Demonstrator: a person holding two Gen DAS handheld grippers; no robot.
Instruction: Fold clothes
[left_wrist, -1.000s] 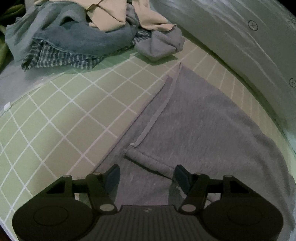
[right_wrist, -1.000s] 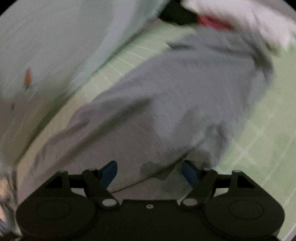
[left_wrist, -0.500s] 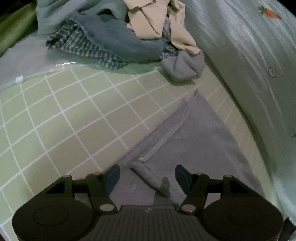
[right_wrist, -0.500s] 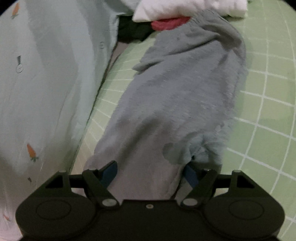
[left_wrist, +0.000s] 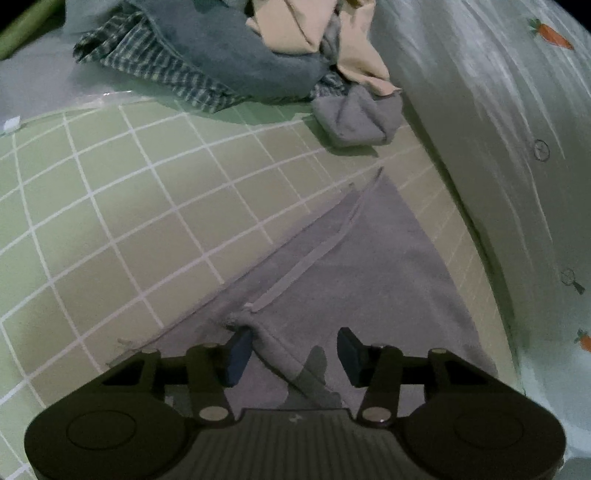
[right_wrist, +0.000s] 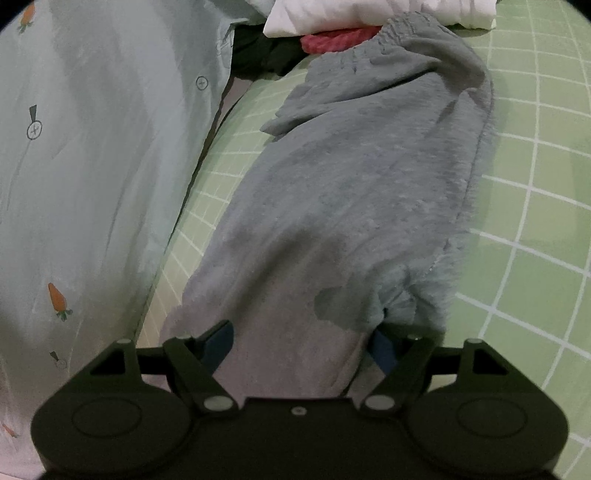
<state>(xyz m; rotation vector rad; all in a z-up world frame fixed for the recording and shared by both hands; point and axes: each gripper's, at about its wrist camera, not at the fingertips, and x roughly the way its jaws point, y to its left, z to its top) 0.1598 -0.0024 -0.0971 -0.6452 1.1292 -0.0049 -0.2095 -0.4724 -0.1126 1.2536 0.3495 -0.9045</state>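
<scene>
Item: grey garment (left_wrist: 369, 266), laid flat on a green grid-patterned sheet (left_wrist: 110, 206). In the left wrist view it spread ahead of the left gripper (left_wrist: 293, 350), narrowing to a point further ahead, with a flat drawstring (left_wrist: 314, 254) running along its left edge.

Left gripper: jaws wide, fabric lying between and below them, a rolled hem ridge passing just inside the left finger (left_wrist: 238, 350). Contact with the cloth could not be told.

Right gripper (right_wrist: 301, 341): jaws wide, the grey garment (right_wrist: 351, 177) filling the gap between them; a fold of cloth bunched over the right finger (right_wrist: 384, 350). Whether it touched the pads could not be told.

Surroundings, left gripper: open sheet to the left and ahead; a pile of unfolded clothes (left_wrist: 229, 55) far ahead; a pale carrot-print quilt (left_wrist: 498, 110) bordering the garment's right edge.

Surroundings, right gripper: the quilt (right_wrist: 92, 166) close on the left, open sheet (right_wrist: 535, 184) on the right, white folded items (right_wrist: 369, 11) beyond the garment's far end.
</scene>
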